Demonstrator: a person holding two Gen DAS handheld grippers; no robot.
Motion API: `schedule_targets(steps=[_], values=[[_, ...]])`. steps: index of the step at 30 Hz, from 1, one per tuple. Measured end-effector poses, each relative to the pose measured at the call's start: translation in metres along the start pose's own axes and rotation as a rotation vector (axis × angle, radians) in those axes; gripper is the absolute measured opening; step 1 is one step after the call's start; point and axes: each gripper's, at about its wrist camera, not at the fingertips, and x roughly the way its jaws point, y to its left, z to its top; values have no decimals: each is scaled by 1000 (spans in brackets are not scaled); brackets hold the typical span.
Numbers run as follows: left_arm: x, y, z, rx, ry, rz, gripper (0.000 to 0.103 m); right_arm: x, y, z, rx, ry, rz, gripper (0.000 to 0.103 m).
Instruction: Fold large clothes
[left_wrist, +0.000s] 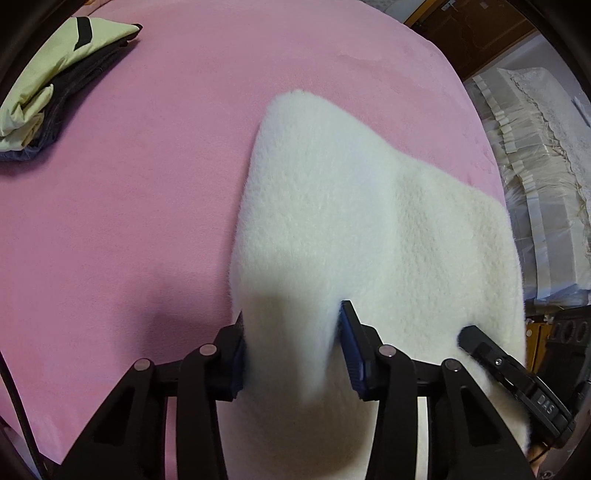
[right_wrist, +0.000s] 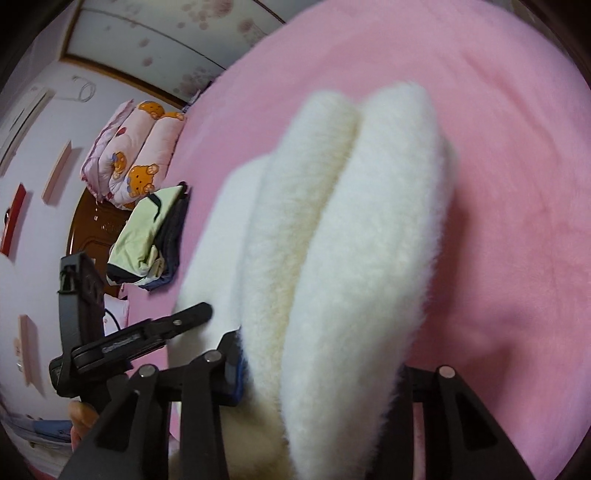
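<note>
A white fluffy fleece garment (left_wrist: 332, 206) lies on the pink bed cover (left_wrist: 129, 206), with its near edge raised. My left gripper (left_wrist: 293, 350) is shut on a bunched fold of that edge, both blue pads (left_wrist: 352, 347) pressing into the fleece. In the right wrist view the garment (right_wrist: 332, 221) hangs in thick doubled folds, and my right gripper (right_wrist: 317, 369) is shut on them; its right finger is hidden behind the fleece. The right gripper's finger (left_wrist: 509, 369) also shows at the garment's right edge, and the left gripper (right_wrist: 147, 332) appears at lower left in the right wrist view.
A folded pale green and dark clothing pile (left_wrist: 48, 92) sits at the far left of the bed. A rolled pink bear-print quilt (right_wrist: 136, 155) lies past the bed edge. Wrapped white bundles (left_wrist: 535, 177) stand beside the bed on the right.
</note>
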Motion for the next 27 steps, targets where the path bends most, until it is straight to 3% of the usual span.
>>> schedule_targets(steps=[7, 10, 14, 21, 24, 27], values=[[-42, 66, 21, -5, 54, -113, 39, -3, 105, -22, -49, -103, -58, 38], [-71, 98, 37, -15, 42, -106, 39, 7, 153, -25, -70, -121, -50, 38], [-131, 136, 68, -9, -18, -70, 39, 23, 224, -18, -123, -140, 12, 38], [-258, 197, 154, 54, -233, 77, 39, 68, 350, 29, -247, -211, 234, 38], [-290, 223, 198, 88, -328, 157, 39, 103, 392, 57, -265, -241, 322, 38], [-291, 252, 242, 111, -403, 231, 39, 162, 424, 84, -247, -258, 412, 38]])
